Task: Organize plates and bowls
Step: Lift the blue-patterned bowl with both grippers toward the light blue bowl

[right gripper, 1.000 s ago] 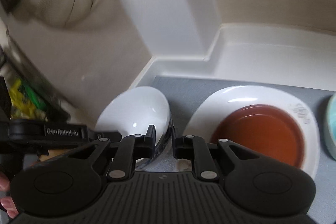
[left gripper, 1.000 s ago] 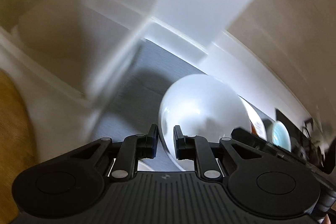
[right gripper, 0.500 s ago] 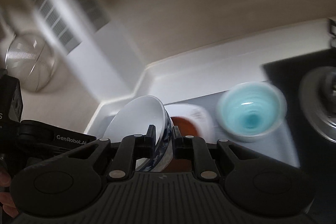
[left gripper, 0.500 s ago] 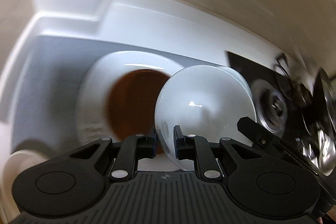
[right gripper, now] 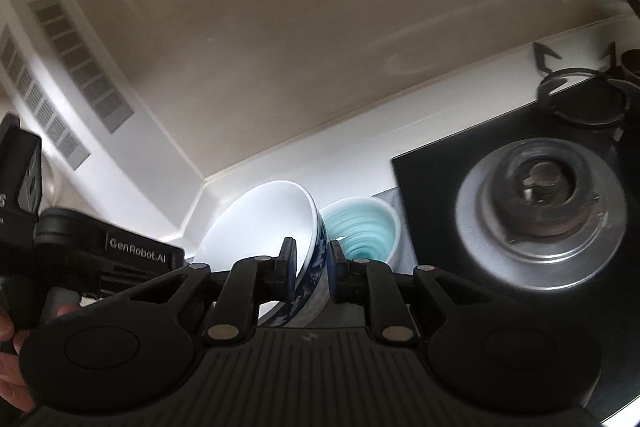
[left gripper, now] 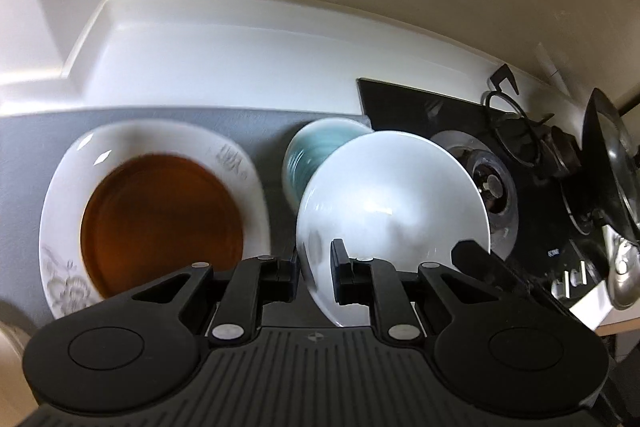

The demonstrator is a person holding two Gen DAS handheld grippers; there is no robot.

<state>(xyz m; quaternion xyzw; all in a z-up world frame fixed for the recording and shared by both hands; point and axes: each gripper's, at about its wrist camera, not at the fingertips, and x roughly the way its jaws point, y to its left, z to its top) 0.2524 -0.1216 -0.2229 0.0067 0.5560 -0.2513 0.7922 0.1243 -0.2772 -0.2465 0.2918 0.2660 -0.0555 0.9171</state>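
The left tool (left gripper: 315,275) grips the rim of a white bowl (left gripper: 394,211), one finger outside, one inside, holding it tilted on edge above the grey mat (left gripper: 256,123) on the bench. The right tool (right gripper: 312,269) clamps the same bowl's wall from the other side, where its blue-patterned outside shows (right gripper: 316,267). Just behind the bowl stands a teal bowl (right gripper: 366,233) on the mat, beside the black stove (left gripper: 532,195). To the left lies a white plate (left gripper: 248,163) with a brown plate (left gripper: 160,223) on it.
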